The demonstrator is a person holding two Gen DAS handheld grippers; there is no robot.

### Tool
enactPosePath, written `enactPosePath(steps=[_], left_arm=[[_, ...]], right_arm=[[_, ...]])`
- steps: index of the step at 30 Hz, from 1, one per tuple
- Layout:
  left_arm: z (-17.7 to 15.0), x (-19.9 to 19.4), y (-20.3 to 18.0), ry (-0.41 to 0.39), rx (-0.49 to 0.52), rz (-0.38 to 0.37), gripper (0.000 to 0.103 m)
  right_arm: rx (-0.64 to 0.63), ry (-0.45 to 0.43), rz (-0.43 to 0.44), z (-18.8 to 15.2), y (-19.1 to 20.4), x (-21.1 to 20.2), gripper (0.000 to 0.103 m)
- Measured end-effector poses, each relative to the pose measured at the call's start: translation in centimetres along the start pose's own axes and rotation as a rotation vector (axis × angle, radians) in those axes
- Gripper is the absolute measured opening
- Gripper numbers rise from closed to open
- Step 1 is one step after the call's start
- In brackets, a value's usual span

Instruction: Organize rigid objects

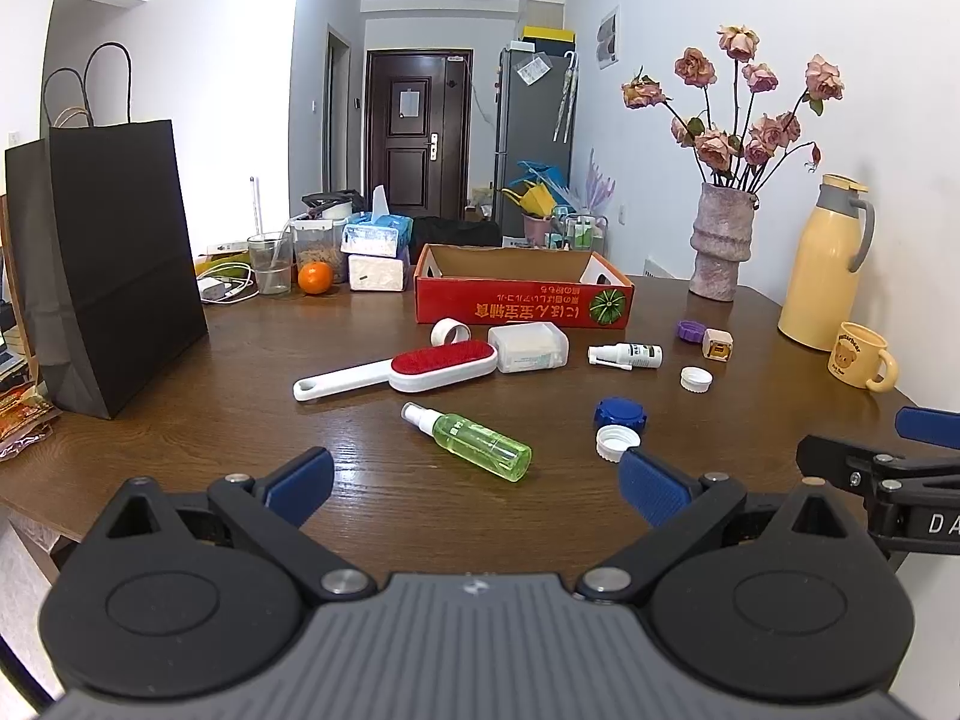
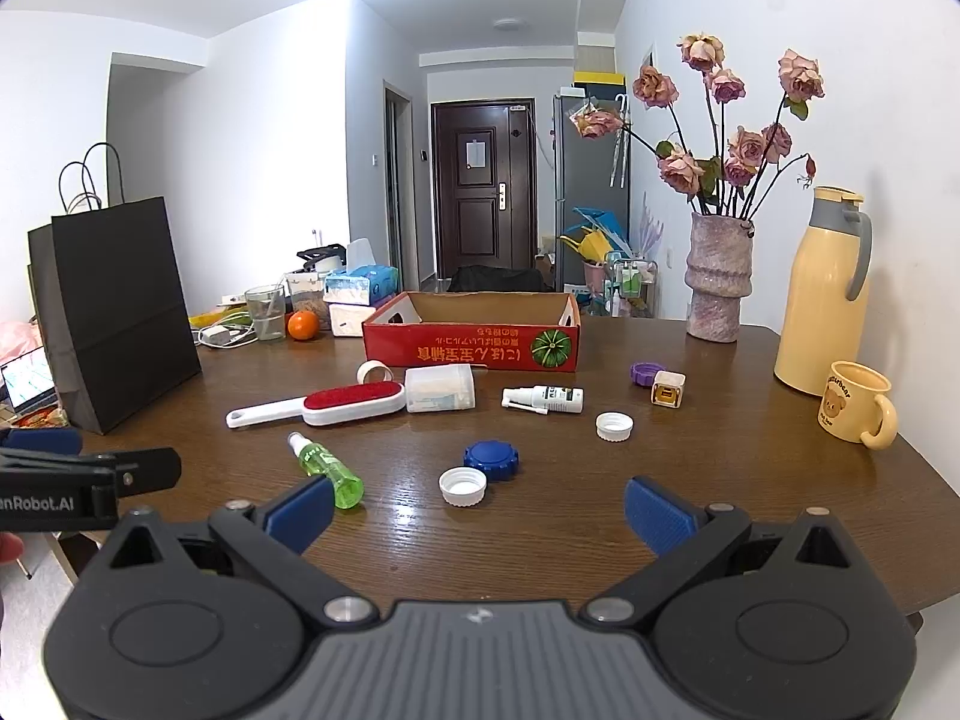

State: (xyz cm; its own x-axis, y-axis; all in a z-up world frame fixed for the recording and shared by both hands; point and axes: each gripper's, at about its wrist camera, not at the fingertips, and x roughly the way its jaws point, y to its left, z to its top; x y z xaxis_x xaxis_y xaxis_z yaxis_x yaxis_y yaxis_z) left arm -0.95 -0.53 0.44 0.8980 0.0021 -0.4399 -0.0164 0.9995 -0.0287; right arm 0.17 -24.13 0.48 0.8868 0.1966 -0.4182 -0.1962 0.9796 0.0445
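From your left wrist, your left gripper is spread wide and empty over the table; the green spray bottle lies just ahead, light, smooth, apt to roll, so grip across its body. From your right wrist, your right gripper is wide and empty too. Count two spray bottles, four loose caps, one lint brush, one red cardboard box.

Dark wood table: red box, lint brush, green spray bottle, caps, vase, mug.
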Motion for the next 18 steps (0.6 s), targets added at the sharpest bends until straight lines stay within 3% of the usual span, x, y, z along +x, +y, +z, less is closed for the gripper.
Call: enactPosePath(steps=[18], left_arm=[[-0.04,-0.16,-0.12,-0.009,0.001,-0.001,0.103]], right_arm=[[-0.002,-0.004,0.000,-0.02,0.08,-0.14,0.103]])
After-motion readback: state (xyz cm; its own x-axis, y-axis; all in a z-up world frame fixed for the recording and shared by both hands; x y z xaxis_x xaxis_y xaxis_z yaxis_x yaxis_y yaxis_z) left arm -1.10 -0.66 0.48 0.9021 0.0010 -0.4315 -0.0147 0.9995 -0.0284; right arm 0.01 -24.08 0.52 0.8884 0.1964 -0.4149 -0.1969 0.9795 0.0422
